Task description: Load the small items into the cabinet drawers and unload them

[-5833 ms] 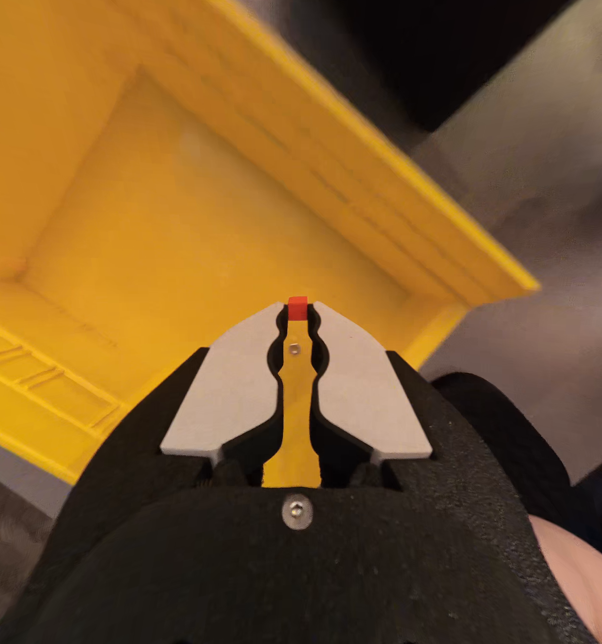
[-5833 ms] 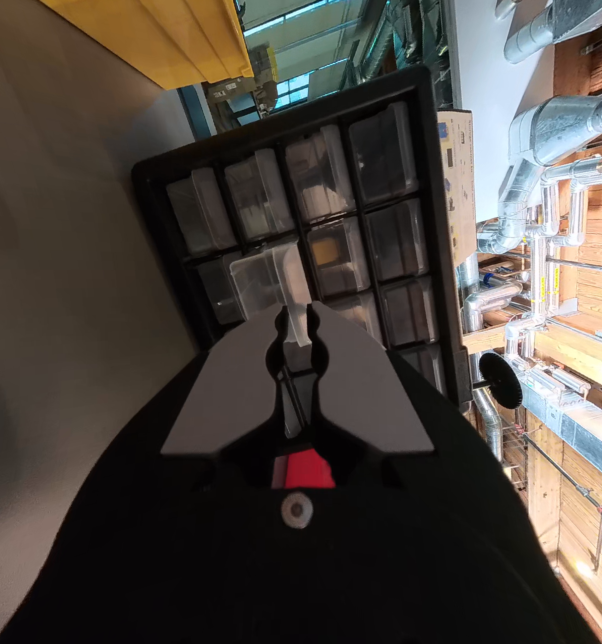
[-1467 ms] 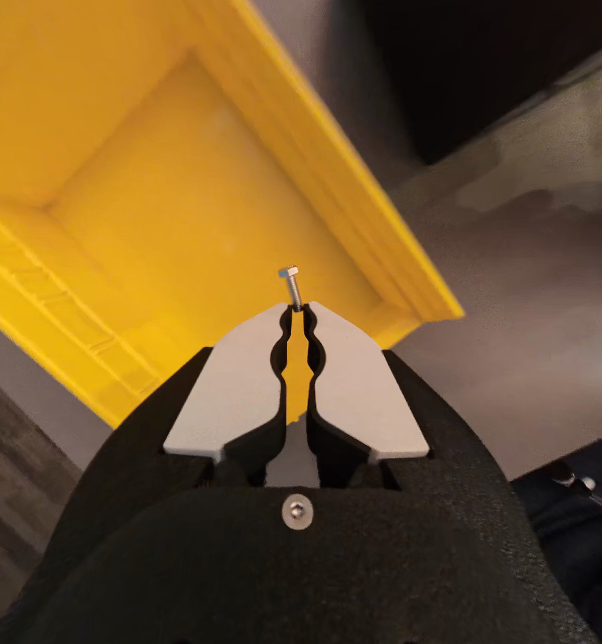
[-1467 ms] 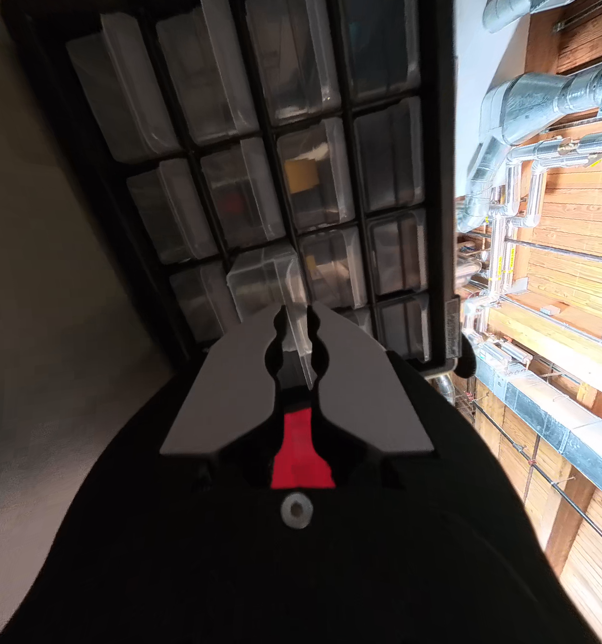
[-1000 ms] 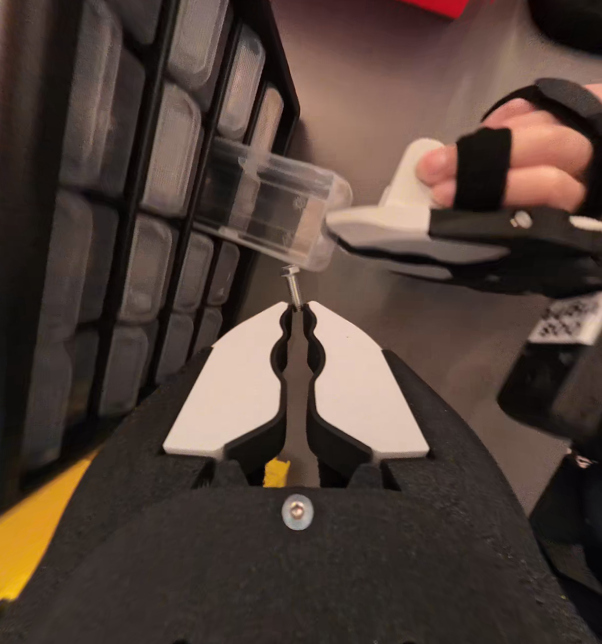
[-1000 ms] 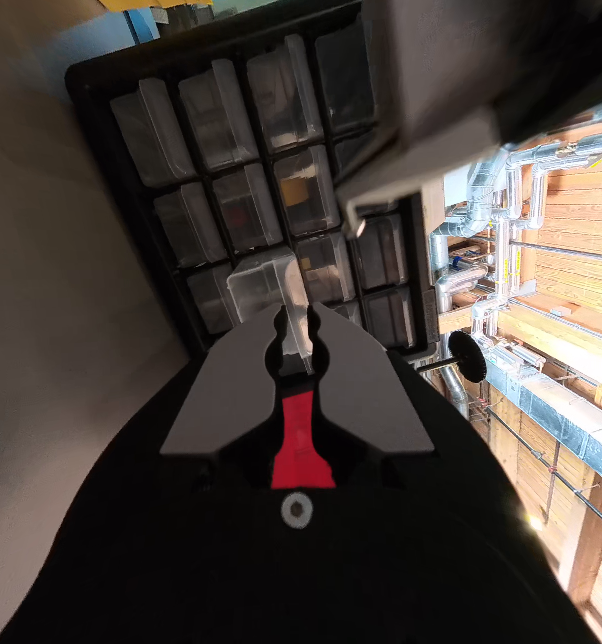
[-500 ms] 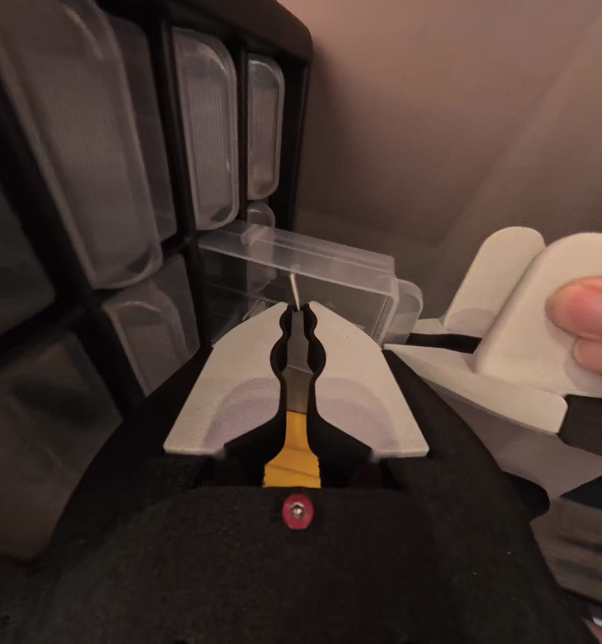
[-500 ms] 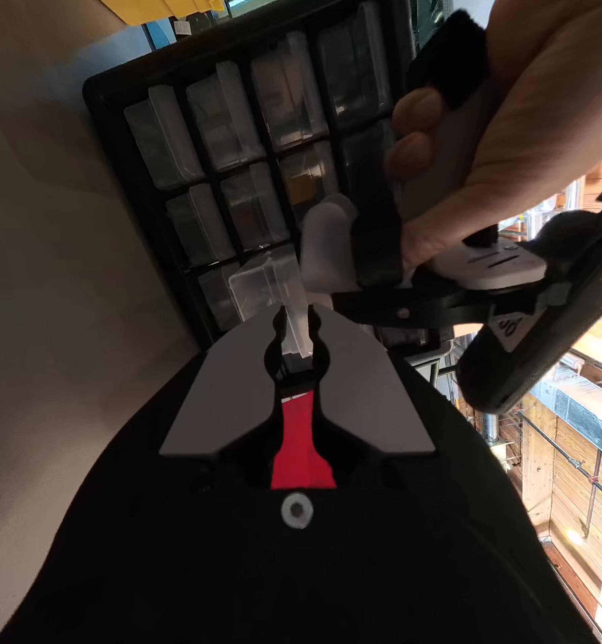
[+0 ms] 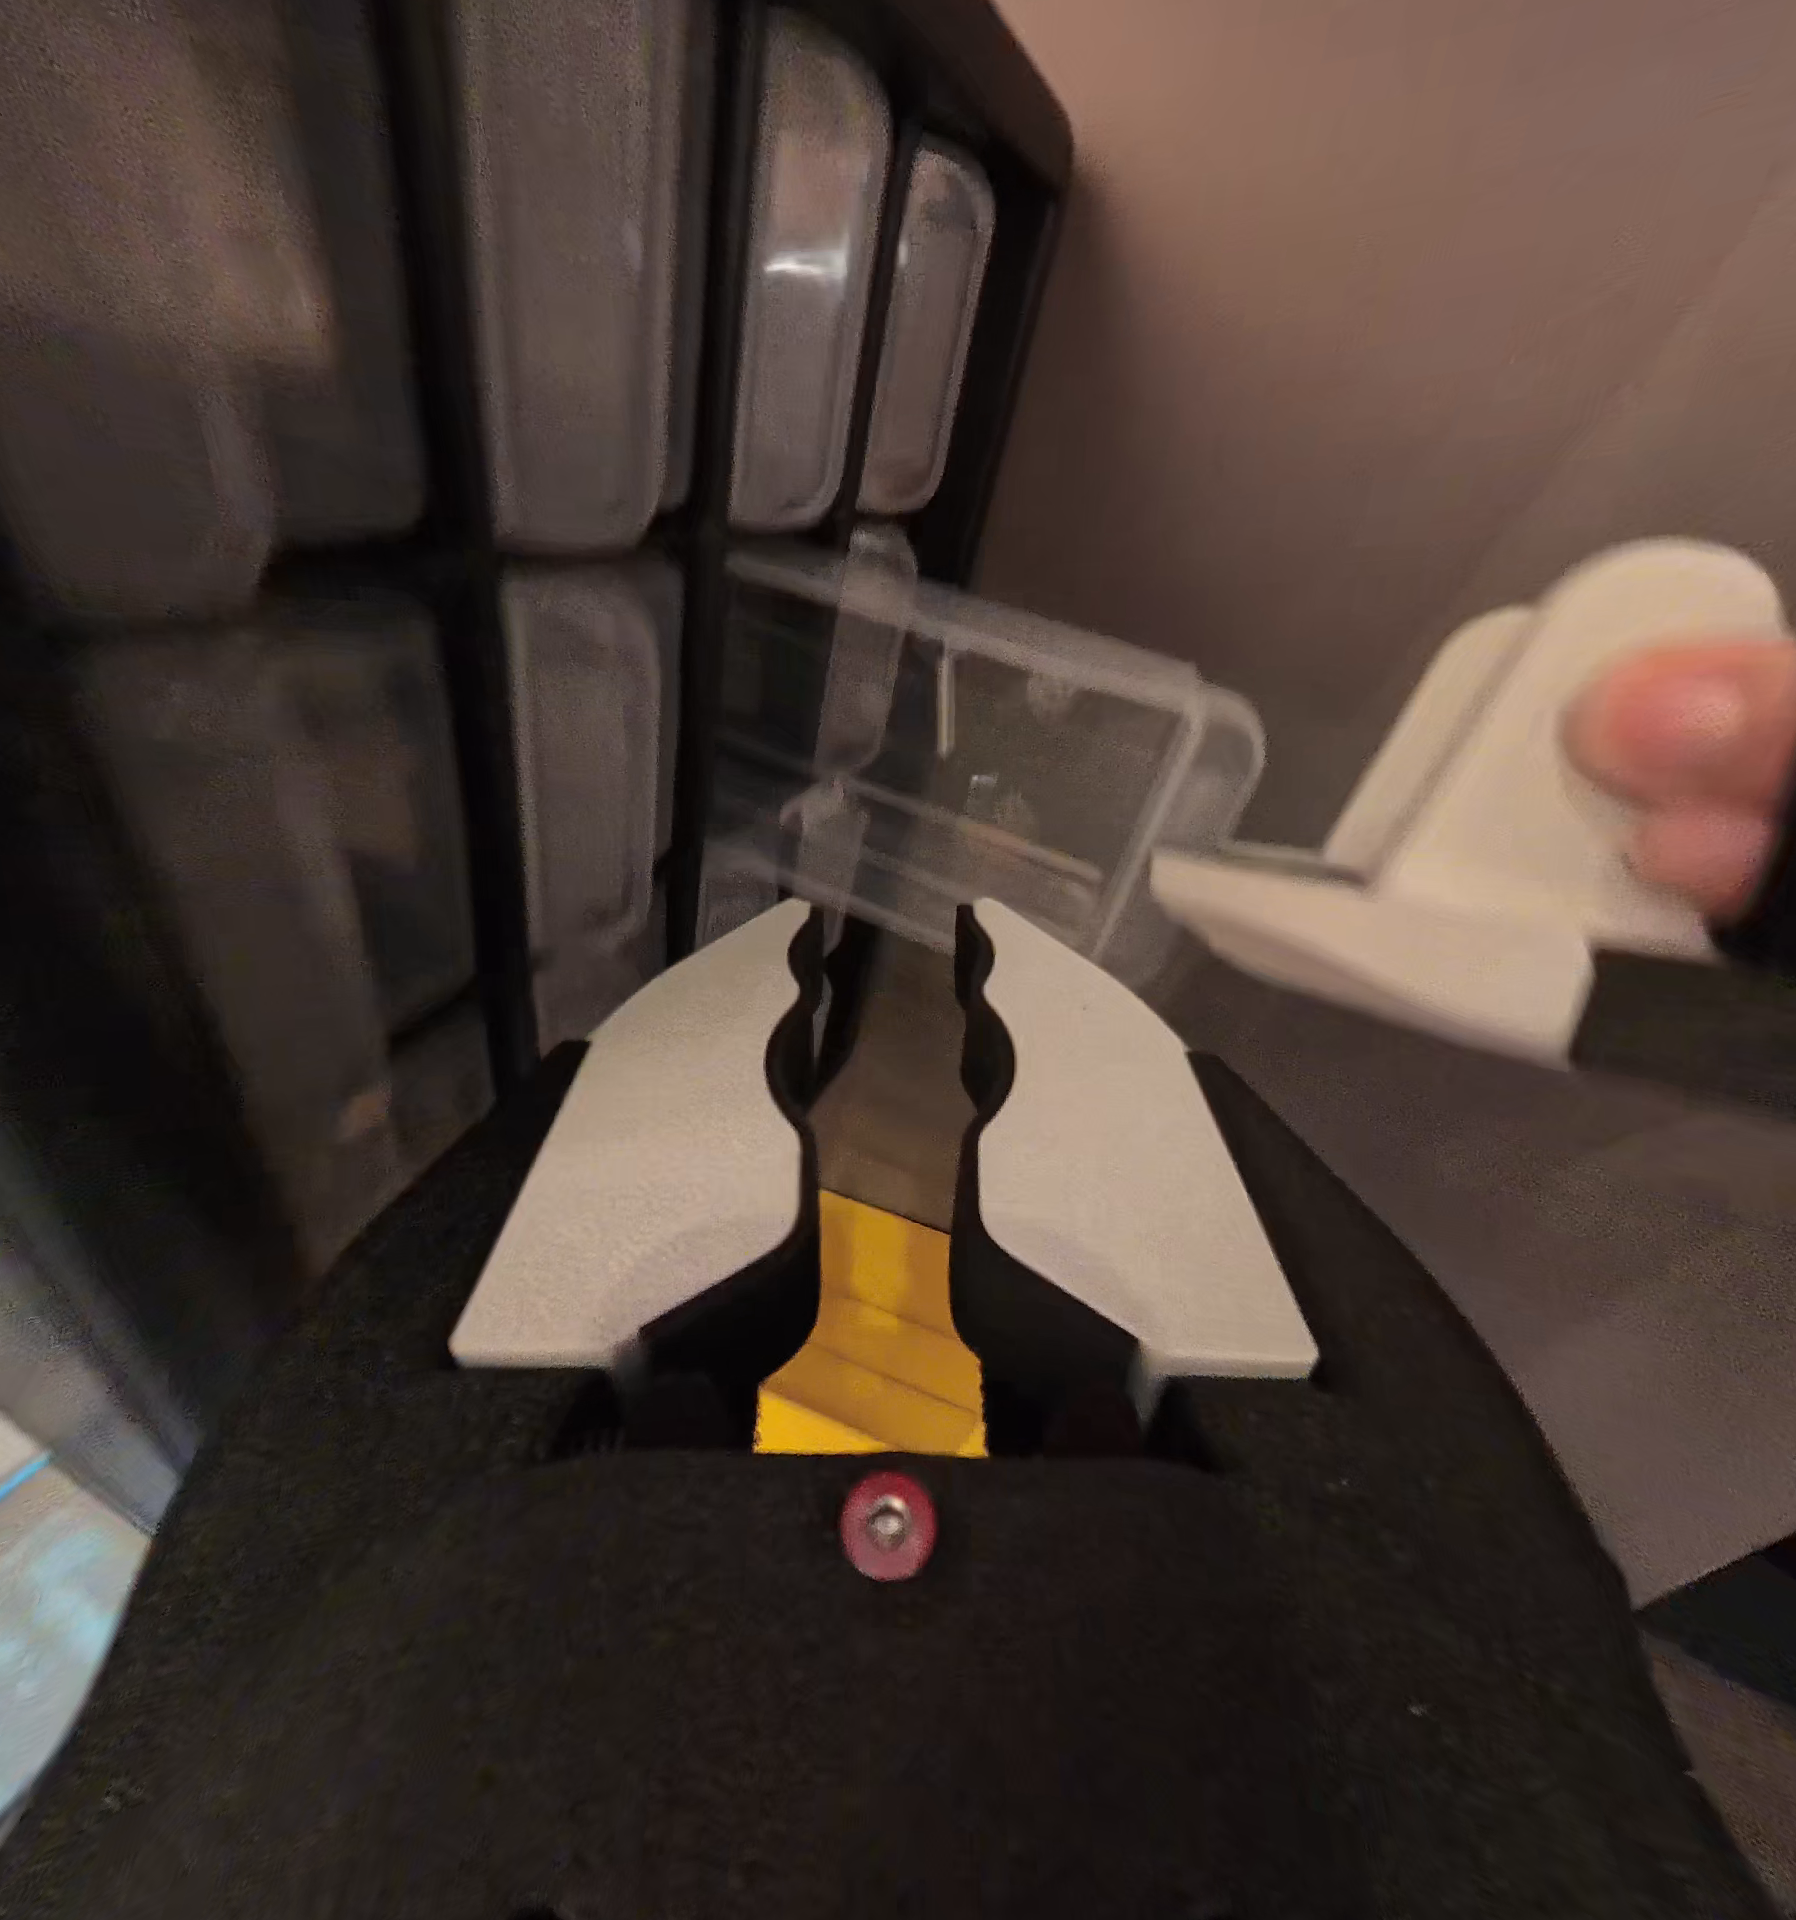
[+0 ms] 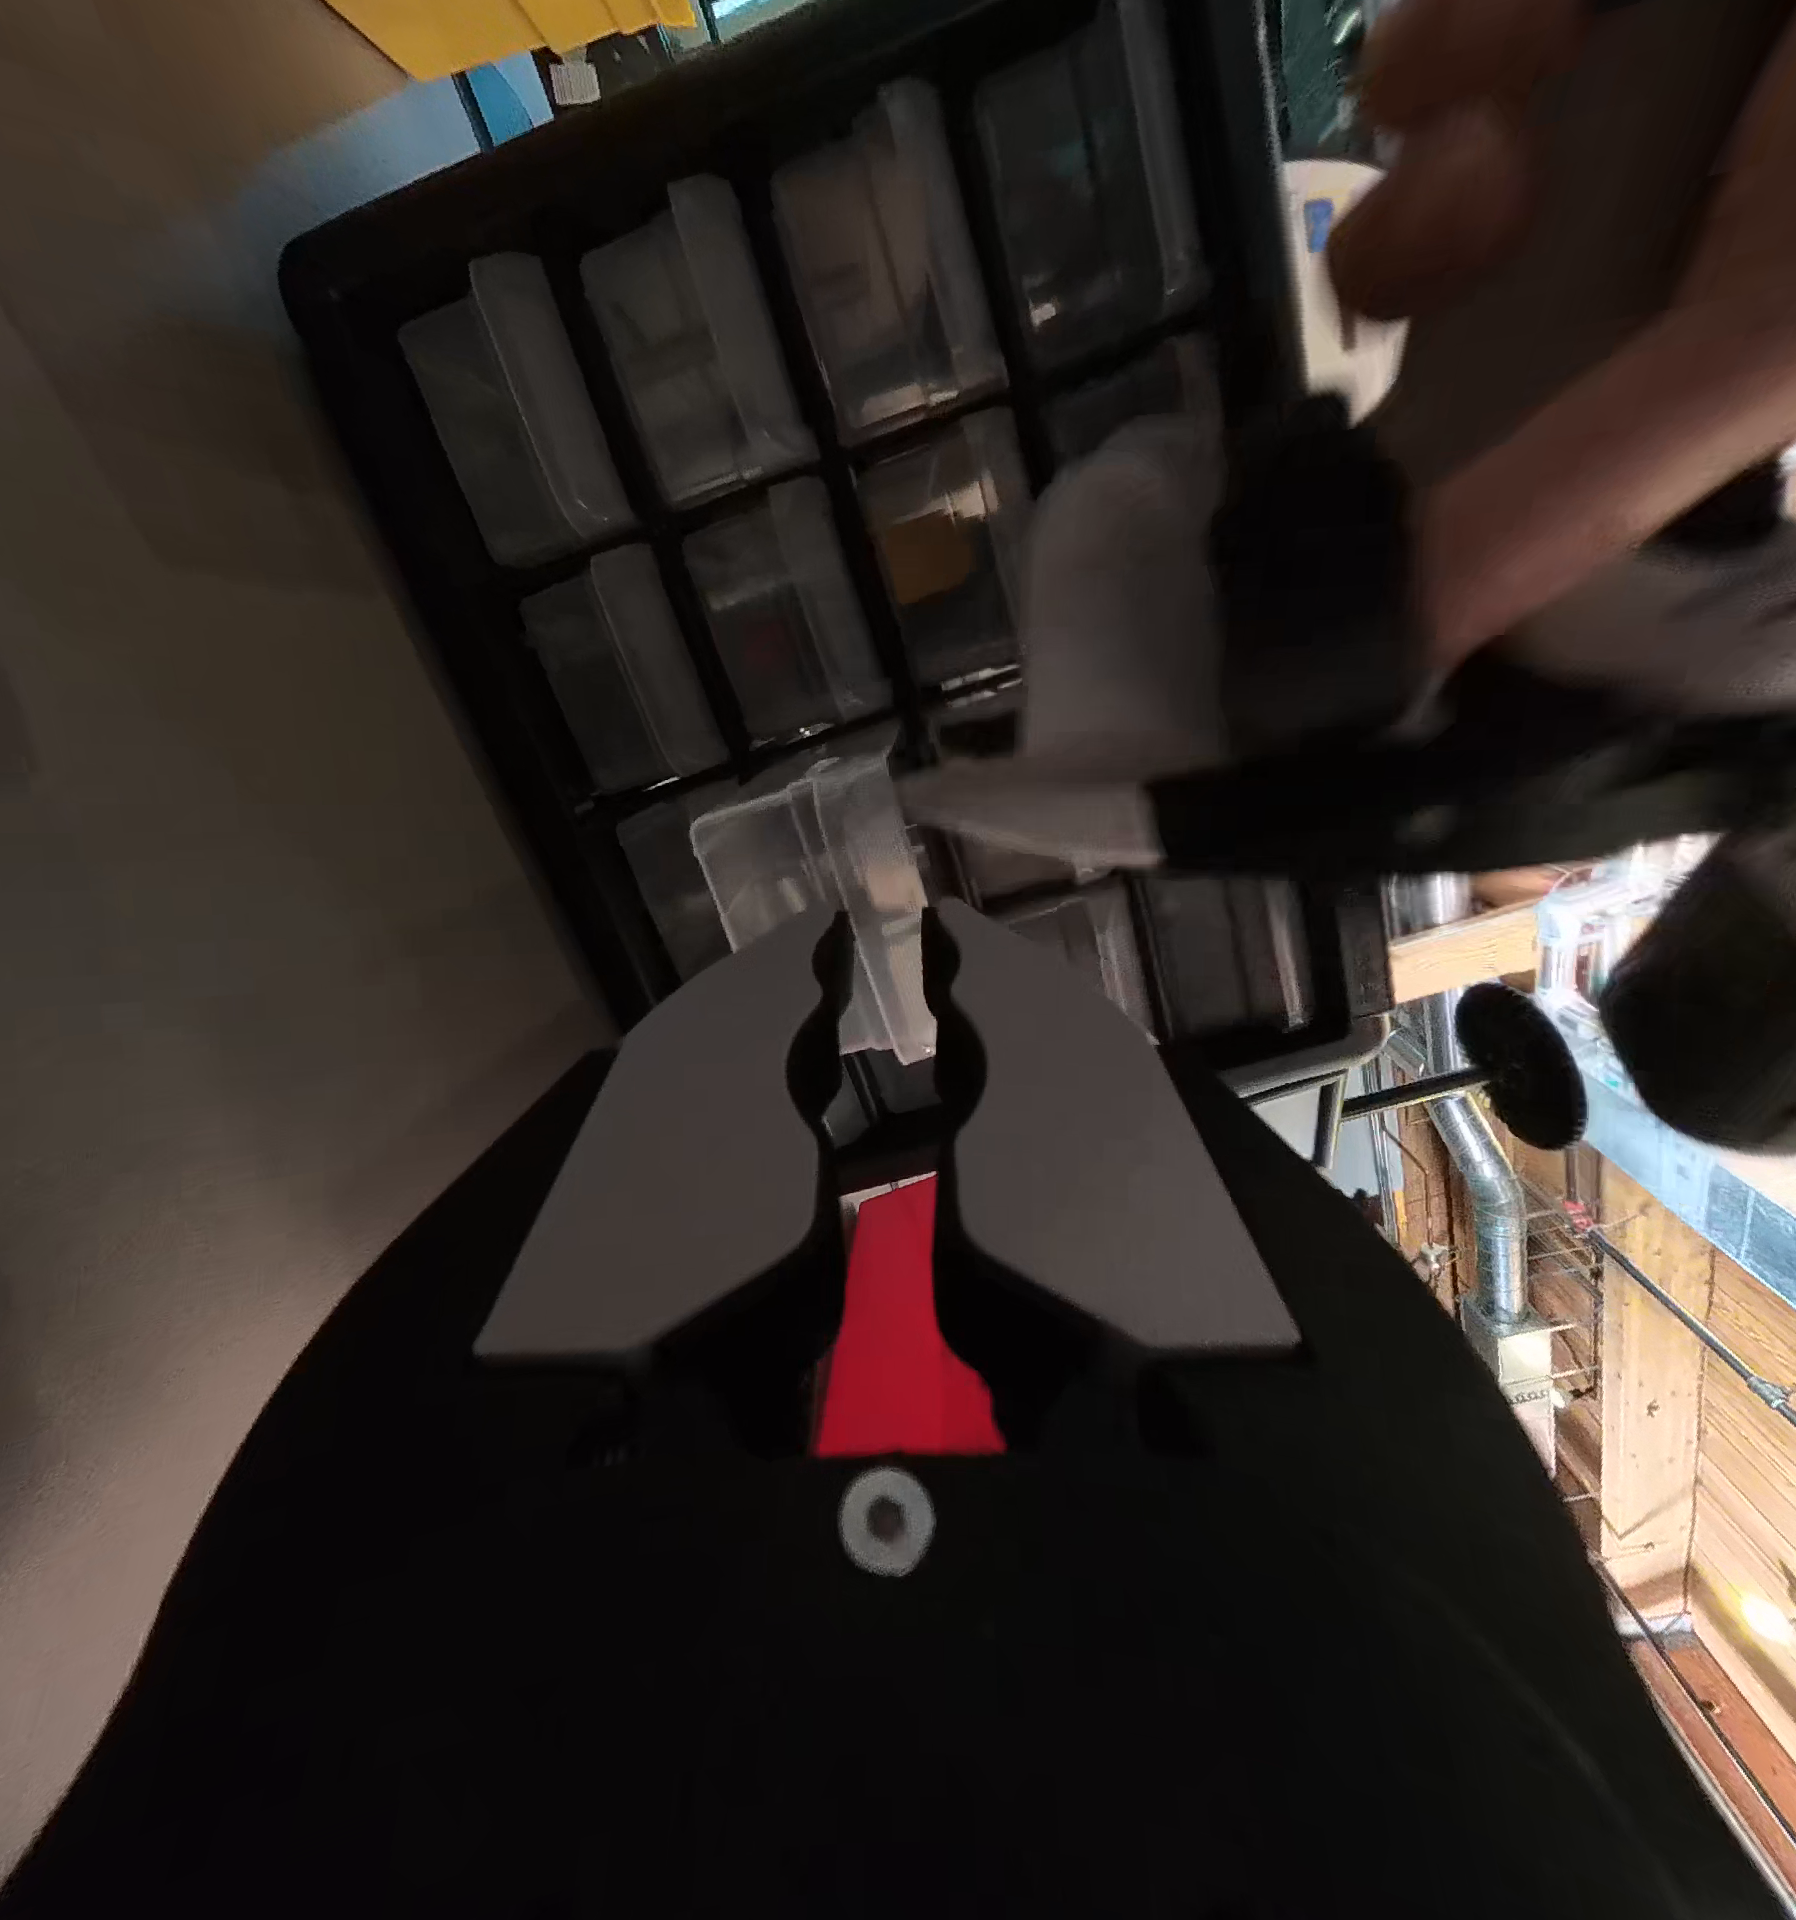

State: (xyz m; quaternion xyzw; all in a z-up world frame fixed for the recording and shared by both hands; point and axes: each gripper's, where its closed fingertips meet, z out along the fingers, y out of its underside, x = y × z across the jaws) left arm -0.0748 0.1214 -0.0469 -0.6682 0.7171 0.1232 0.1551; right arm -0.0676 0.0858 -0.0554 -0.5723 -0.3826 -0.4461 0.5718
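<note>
1. Left gripper (image 9: 881,914): jaws now parted and empty. 0.5 s ago they pinched a small screw at the tips; that grip has been let go.

2. Screw (image 9: 944,704): a thin pale sliver at 12 o'clock from the left tips, inside the pulled-out drawer, either dropping or already resting; blur prevents telling which. Judged delivered.

3. Clear drawer (image 9: 987,769): transparent plastic, drawn partway out of its slot and projecting toward 2 o'clock in the left wrist view. It remains out, as it was 0.5 s ago.

4. Right gripper (image 10: 886,966): jaws closed on the drawer's front tab (image 10: 878,977), unchanged over the last 1.5 s. In the left wrist view its white fingers (image 9: 1393,935) sit at 3 o'clock, meeting the drawer front.

5. Cabinet (image 10: 374,343): black frame holding a grid of clear drawers, at 12 o'clock in the right wrist view; all others appear pushed in.

6. Yellow bin (image 9: 873,1351): glimpsed between the left jaws at 6 o'clock.

7. Task standing: this load appears complete; what remains for this drawer is likely pushing it shut with the right gripper once the left clears.
</note>
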